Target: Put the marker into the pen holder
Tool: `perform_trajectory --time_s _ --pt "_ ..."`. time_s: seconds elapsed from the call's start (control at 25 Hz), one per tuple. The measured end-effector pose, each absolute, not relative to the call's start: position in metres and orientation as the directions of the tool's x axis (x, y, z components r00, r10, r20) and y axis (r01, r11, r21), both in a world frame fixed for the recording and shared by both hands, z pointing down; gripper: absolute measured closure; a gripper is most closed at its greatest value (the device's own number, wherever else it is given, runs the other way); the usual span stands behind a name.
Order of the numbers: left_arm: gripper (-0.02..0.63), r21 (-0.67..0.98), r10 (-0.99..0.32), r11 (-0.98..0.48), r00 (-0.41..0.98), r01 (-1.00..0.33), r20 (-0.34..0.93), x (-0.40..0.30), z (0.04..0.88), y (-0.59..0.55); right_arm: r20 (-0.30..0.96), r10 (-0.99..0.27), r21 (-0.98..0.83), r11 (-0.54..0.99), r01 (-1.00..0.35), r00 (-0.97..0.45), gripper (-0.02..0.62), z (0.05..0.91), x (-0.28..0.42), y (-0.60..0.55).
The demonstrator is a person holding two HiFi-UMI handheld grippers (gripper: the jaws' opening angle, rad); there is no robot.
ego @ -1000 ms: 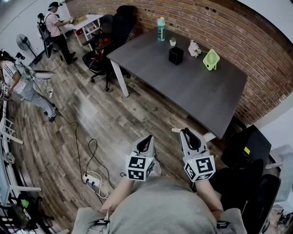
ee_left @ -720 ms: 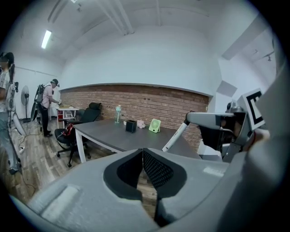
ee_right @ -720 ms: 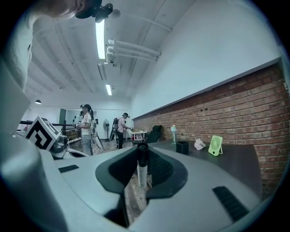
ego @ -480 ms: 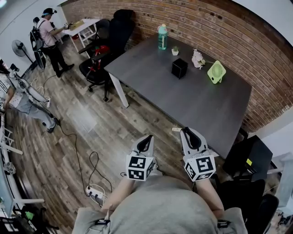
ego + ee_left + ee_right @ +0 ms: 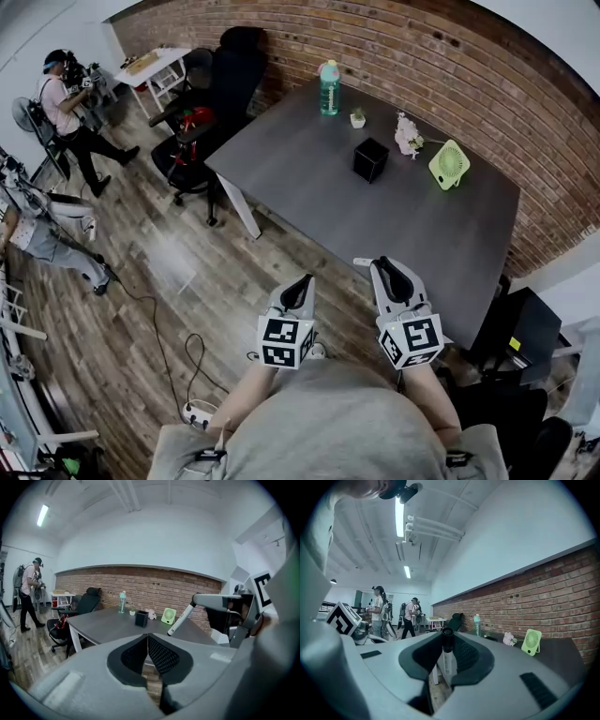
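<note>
The black square pen holder (image 5: pixel 370 159) stands on the dark grey table (image 5: pixel 309 178), toward its far side; in the left gripper view the pen holder (image 5: pixel 141 619) shows small and distant. My right gripper (image 5: pixel 382 267) is shut on a white marker (image 5: pixel 448 656) with a black cap, which stands upright between the jaws. The marker (image 5: pixel 362 263) sticks out to the left near the table's near edge, and in the left gripper view the marker (image 5: pixel 180 619) slants down from the right gripper. My left gripper (image 5: pixel 302 282) hangs over the wood floor, its jaws shut on nothing.
On the table's far side are a green bottle (image 5: pixel 329 74), a small plant pot (image 5: pixel 357 117), a pale trinket (image 5: pixel 408 137) and a green fan (image 5: pixel 449 164). Black office chairs (image 5: pixel 225 66) stand at the table's left end. People (image 5: pixel 66 103) stand far left. A cable and power strip (image 5: pixel 202 411) lie on the floor.
The table has drawn nearer and shifted in the head view as I moved toward it. Both grippers keep their pose, the marker still held. The people at the left have walked on.
</note>
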State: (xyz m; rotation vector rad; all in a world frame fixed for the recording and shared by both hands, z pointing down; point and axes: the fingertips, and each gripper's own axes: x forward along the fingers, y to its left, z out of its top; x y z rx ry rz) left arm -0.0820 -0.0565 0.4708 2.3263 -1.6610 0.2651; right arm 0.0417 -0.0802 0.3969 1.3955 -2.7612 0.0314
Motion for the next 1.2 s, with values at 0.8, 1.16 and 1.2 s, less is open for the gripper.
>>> perform_trajectory --time_s 0.8,1.16,1.2 --pt "0.589 0.132 -0.874 -0.344 0.369 -0.929 0.317 -0.113 0.484 -0.122 0.076 -0.836 0.020 0.545 -0.838 -0.543 0.525 0.404 0.016 -0.144" --pt "0.589 0.139 -0.874 -0.332 0.359 -0.933 0.327 -0.118 0.489 -0.142 0.058 -0.849 0.025 0.528 -0.849 -0.526 0.525 0.397 0.022 -0.172" --pt "0.589 0.138 -0.874 -0.333 0.360 -0.933 0.327 -0.118 0.489 -0.145 0.056 -0.850 0.025 0.525 -0.851 -0.523 0.525 0.397 0.022 -0.177"
